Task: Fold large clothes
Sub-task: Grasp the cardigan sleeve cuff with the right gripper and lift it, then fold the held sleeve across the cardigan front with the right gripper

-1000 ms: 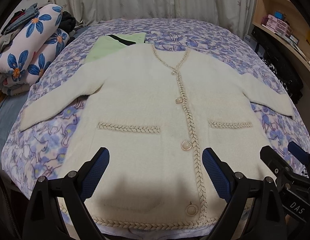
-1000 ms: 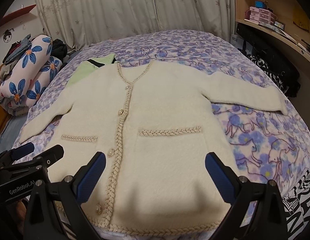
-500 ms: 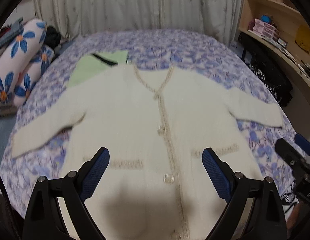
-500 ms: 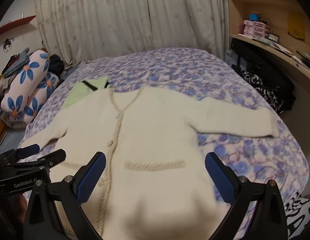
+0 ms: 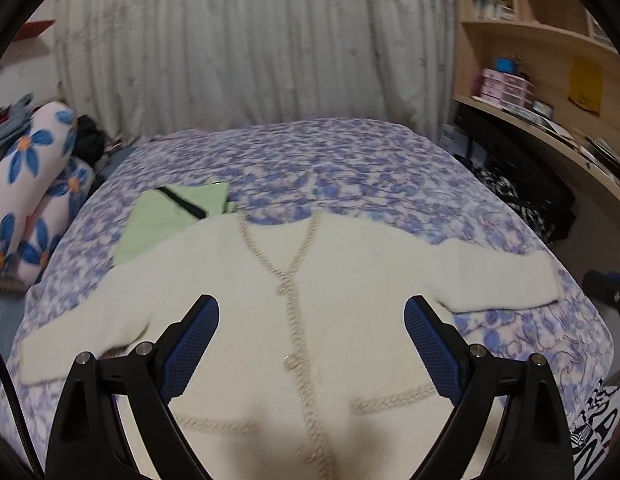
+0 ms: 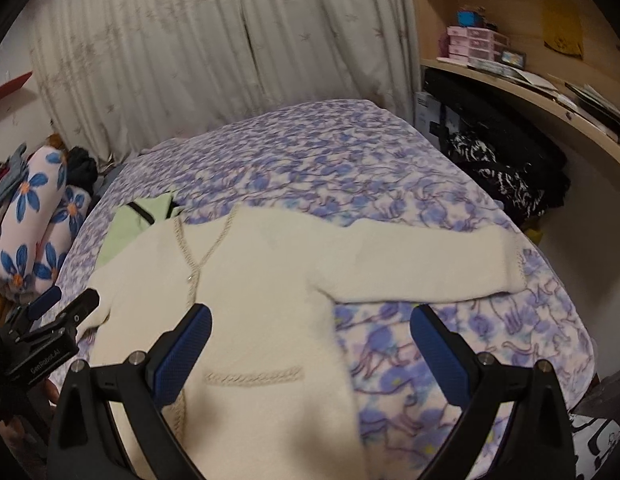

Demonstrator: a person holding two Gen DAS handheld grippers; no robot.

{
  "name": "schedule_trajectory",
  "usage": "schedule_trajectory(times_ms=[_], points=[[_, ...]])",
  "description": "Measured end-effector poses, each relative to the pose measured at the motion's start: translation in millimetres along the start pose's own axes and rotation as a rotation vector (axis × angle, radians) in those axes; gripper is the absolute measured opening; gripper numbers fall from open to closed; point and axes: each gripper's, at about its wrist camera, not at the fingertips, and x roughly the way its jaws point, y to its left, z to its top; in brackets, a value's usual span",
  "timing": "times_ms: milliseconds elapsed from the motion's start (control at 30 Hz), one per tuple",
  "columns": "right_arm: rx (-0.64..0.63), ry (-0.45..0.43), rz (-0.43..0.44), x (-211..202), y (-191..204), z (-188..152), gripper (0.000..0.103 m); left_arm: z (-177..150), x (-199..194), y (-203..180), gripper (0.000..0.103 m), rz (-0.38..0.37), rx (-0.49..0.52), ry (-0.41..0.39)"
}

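The cream cardigan [image 5: 310, 304] lies flat and face up on the bed [image 5: 350, 168], buttoned, both sleeves spread outward. Its far left shoulder overlaps a green garment [image 5: 166, 220]. The knit looks soft, thick and limp; it is judged light to moderate in weight and likely to sag and stretch when lifted. Suitable hold points are the cuffs, shoulder seams or hem corners, not the braided trim or buttons.

The left gripper [image 5: 310, 348] hovers above the chest area with fingers [image 5: 190, 344] spread wide, holding nothing. The right gripper [image 6: 310, 352] hovers over the cardigan's right side, below the right sleeve [image 6: 430, 264], fingers [image 6: 182, 348] also wide and empty. Neither touches the fabric.
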Motion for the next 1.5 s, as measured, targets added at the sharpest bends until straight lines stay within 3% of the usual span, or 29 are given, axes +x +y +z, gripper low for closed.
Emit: schedule_trajectory(times_ms=[200,333,400,500,633,800,867,900,933,1033,1133,1200,1300,1400,1500], points=[[0.126,0.057,-0.037,42.1,-66.8,15.7,0.1,11.8,34.3,-37.7,0.093,-0.053,0.003,-0.001],[0.248,0.12,-0.061,87.5,-125.0,11.8,0.1,9.3,70.0,-62.6,0.093,-0.131,-0.02,0.044],[0.324,0.158,-0.066,109.5,-152.6,5.0,0.099,4.9,91.6,-72.8,0.093,-0.116,-0.038,0.086],[0.449,0.213,-0.069,144.7,-197.0,-8.0,0.089,-4.6,127.7,-85.1,0.093,-0.119,-0.051,0.171],[0.591,0.276,-0.076,183.9,-239.8,-28.8,0.079,-22.0,164.1,-98.4,0.093,-0.048,-0.04,0.22],[0.711,0.258,-0.072,214.3,-271.0,-42.1,0.069,-37.1,182.3,-103.2,0.093,-0.088,-0.054,0.245],[0.748,0.236,-0.096,218.8,-278.5,-45.1,0.059,-42.1,184.9,-105.5,0.093,-0.116,-0.043,0.259],[0.756,0.221,-0.11,219.9,-281.2,-45.3,0.048,-44.0,185.9,-107.0,0.093,-0.123,-0.039,0.267],[0.753,0.21,-0.133,219.8,-281.5,-44.2,0.029,-45.2,186.0,-107.2,0.093,-0.128,-0.039,0.269],[0.715,0.126,-0.181,207.9,-273.3,-34.3,0.01,-46.8,182.9,-101.3,0.093,-0.132,-0.051,0.266],[0.541,0.003,-0.216,183.8,-233.5,-7.9,0.008,-45.8,176.3,-88.9,0.093,-0.131,-0.071,0.248],[0.392,-0.079,-0.184,164.5,-189.2,11.4,0.008,-45.7,168.6,-78.0,0.093,-0.113,-0.081,0.231],[0.211,-0.136,-0.045,148.1,-119.9,28.7,0.008,-47.8,157.6,-54.9,0.093,-0.074,-0.108,0.208],[0.037,-0.1,0.119,150.1,-47.3,25.9,0.008,-54.8,147.7,-25.7,0.093,-0.044,-0.148,0.196],[-0.094,0.031,0.226,169.7,13.4,2.5,0.01,-63.1,144.4,4.0,0.093,-0.006,-0.187,0.2]])
